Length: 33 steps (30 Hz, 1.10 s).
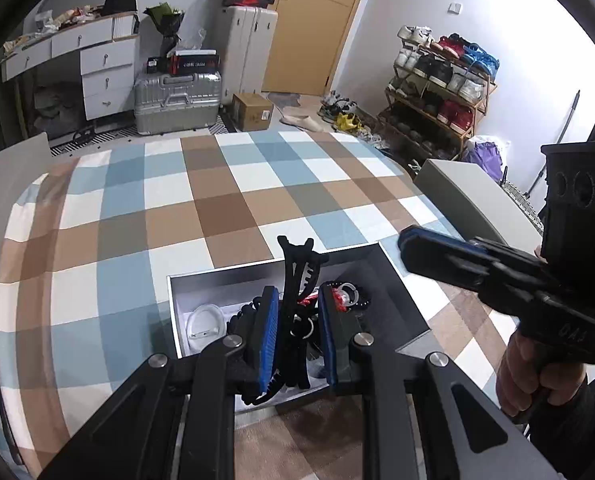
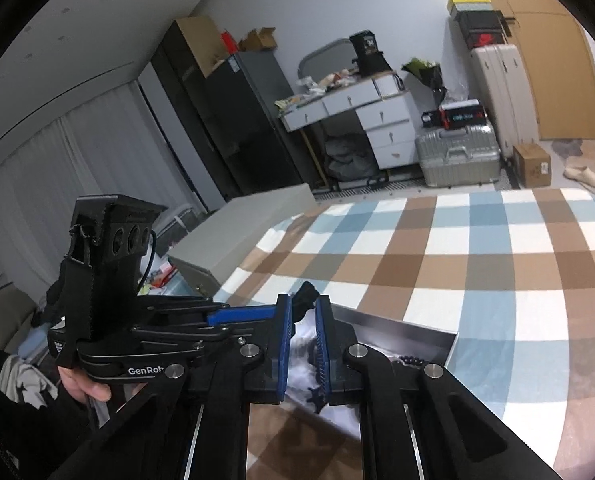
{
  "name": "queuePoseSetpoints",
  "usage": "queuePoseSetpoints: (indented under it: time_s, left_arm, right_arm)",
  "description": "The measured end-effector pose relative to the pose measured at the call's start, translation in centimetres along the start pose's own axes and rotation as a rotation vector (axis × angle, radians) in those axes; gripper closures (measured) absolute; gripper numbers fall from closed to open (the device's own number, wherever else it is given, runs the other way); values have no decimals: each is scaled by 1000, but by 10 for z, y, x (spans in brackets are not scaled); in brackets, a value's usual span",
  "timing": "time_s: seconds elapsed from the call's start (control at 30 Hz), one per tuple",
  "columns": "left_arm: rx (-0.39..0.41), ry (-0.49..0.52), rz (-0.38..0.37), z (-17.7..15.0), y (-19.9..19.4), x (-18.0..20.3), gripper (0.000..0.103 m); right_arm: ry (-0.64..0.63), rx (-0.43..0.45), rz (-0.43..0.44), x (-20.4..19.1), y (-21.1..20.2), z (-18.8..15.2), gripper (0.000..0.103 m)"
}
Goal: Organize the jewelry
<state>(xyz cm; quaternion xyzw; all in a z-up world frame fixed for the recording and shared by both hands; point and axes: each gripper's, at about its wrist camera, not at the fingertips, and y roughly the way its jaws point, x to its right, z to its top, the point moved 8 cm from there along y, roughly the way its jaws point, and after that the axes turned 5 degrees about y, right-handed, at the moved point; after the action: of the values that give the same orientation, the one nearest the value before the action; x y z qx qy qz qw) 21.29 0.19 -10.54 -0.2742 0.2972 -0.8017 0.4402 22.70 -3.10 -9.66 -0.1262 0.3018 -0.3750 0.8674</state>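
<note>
An open grey box (image 1: 225, 272) lies on the checked blue, brown and white cloth (image 1: 217, 192). Inside it are a white bangle (image 1: 207, 320), black beads, a small ring (image 1: 303, 328) and a red-and-clear piece (image 1: 343, 294). My left gripper (image 1: 297, 288) hangs over the box, shut on a black toothed hair clip (image 1: 295, 264) that stands upright between the blue pads. My right gripper (image 1: 403, 242) hovers at the box's right edge with its jaws shut and nothing held. In the right wrist view the right gripper (image 2: 303, 300) points over the box (image 2: 417, 334), with the clip's tip (image 2: 307, 294) just beyond.
A person's hand (image 1: 537, 376) grips the right tool's handle. A pale cabinet (image 1: 457, 196) stands beside the cloth at right. Farther off are a shoe rack (image 1: 437, 92), suitcases (image 1: 177, 100), a cardboard box (image 1: 251, 112) and a white drawer desk (image 1: 97, 64).
</note>
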Motion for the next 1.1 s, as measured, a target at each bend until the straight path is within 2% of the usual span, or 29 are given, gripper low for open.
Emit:
queuePoseSetpoints:
  time_s: [0.13, 0.23, 0.3, 0.33, 0.37, 0.43, 0.53, 0.7, 0.8, 0.87, 0.97, 1.03, 1.1]
  left_arm:
    - [-37, 16, -20, -5, 12, 2, 88]
    - [-51, 22, 49, -7, 16, -5, 85]
    - [-48, 19, 25, -6, 13, -4, 71]
    - [-31, 16, 21, -5, 9, -3, 56]
    - [-10, 17, 12, -4, 3, -2, 45]
    - [11, 15, 16, -1, -3, -3, 44]
    - [36, 17, 53, 1, -12, -4, 44]
    - [76, -13, 91, 3, -23, -5, 44]
    - [129, -27, 119, 5, -33, -4, 43]
    - [174, -42, 149, 6, -42, -3, 35]
    - [229, -41, 197, 6, -53, 1, 25]
    - [267, -41, 248, 5, -58, 2, 22]
    - [347, -75, 302, 3, -69, -1, 21]
  right_arm:
    - [-3, -33, -38, 10, 14, -11, 89]
    - [31, -16, -52, 21, 11, -12, 89]
    - [52, -10, -51, 25, 9, -12, 86]
    - [62, -10, -51, 26, 6, -12, 80]
    - [65, -6, -55, 27, 4, -12, 75]
    - [64, 8, -62, 26, -1, -11, 62]
    - [64, 24, -75, 23, -9, -10, 50]
    - [51, 55, -89, 14, -23, -8, 45]
    - [33, 84, -108, 7, -33, -7, 35]
    - [19, 110, -114, 2, -41, -6, 32]
    - [-4, 159, -120, -7, -53, -5, 18]
    - [-21, 205, -120, -14, -63, -5, 9]
    - [-39, 244, -122, -19, -69, -6, 5]
